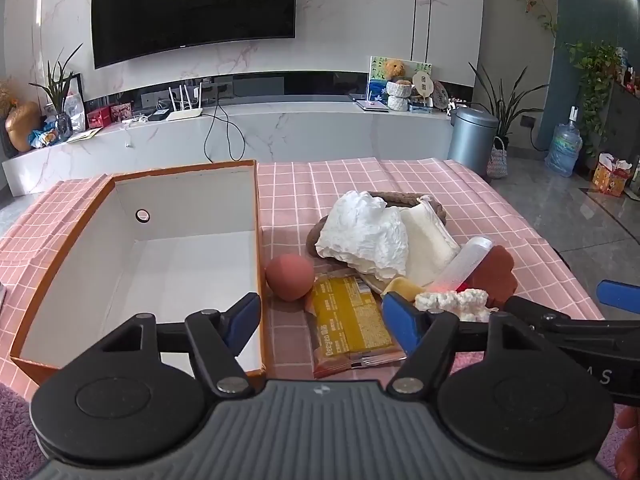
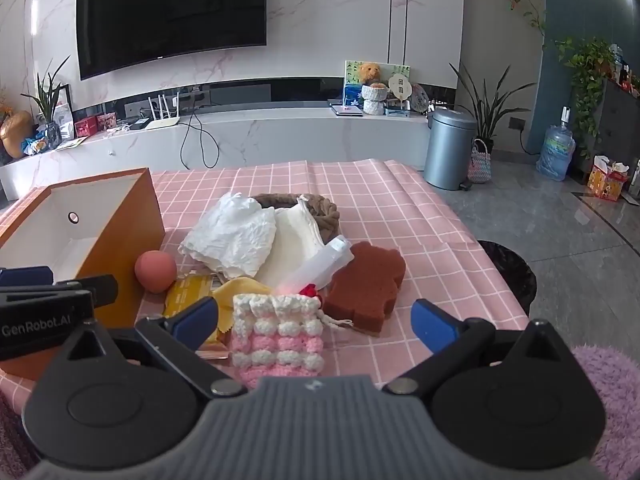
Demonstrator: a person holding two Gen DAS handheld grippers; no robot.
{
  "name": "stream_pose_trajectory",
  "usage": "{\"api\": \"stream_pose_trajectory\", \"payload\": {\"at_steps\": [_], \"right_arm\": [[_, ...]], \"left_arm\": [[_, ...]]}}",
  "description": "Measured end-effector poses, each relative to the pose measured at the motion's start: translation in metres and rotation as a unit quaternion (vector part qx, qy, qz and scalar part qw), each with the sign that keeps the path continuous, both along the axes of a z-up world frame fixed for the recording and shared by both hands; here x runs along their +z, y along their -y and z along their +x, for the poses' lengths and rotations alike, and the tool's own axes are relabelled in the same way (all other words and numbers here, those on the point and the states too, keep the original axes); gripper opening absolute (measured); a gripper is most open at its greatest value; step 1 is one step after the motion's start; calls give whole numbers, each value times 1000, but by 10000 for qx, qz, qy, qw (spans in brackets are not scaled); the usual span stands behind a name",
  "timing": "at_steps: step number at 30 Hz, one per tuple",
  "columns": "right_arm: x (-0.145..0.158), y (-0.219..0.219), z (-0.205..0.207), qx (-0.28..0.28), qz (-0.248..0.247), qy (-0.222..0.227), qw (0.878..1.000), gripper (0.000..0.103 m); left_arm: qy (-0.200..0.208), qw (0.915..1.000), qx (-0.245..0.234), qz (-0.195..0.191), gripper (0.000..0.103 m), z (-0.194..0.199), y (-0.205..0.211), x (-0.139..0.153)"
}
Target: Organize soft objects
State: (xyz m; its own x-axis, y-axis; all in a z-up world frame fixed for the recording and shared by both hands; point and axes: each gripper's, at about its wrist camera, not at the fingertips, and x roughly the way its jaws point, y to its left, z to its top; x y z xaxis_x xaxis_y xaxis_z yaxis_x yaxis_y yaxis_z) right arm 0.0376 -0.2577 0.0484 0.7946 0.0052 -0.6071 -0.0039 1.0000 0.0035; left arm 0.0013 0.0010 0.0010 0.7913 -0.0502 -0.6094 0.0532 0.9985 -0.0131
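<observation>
- I judge this to be the start of the sorting: the orange cardboard box with the white inside (image 1: 160, 264) shows nothing in the part of its floor I can see, and the soft things lie in a heap on the pink checked counter (image 2: 400, 216) to its right.
- My left claw (image 1: 320, 322) is spread wide and holds nothing; its left finger hangs over the box's near right corner, its right finger over the near edge of the heap.
- My right claw (image 2: 316, 320) is also spread wide and holds nothing.
- The pink and white crocheted pouch (image 2: 278, 340) lies directly between my right claw's fingers, nearest of all, so I take it as my first pick.
- Just behind it lies the reddish-brown flower-shaped sponge (image 2: 366, 284), and a clear plastic tube (image 2: 320, 266) leans across the heap.
- The round pink foam ball (image 1: 289, 277) sits against the box's right wall, ahead of my left claw.
- A yellow snack packet (image 1: 348, 320) lies flat between the left claw's fingers.
- Further back, crumpled white cloth (image 1: 364, 236) and a cream folded towel (image 1: 426, 246) lie over a brown braided rope basket (image 2: 320, 210).
- Next I would lower the right claw, close on the pouch, then carry it left into the box, clear of the tube.
</observation>
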Motion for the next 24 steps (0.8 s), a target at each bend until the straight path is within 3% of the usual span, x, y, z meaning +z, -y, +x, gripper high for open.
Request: {"api": "stream_pose_trajectory", "payload": {"at_steps": [24], "right_arm": [[0, 1, -1, 8, 16, -5, 10000, 101]], "left_arm": [[51, 10000, 62, 30, 83, -2, 1, 0]]}}
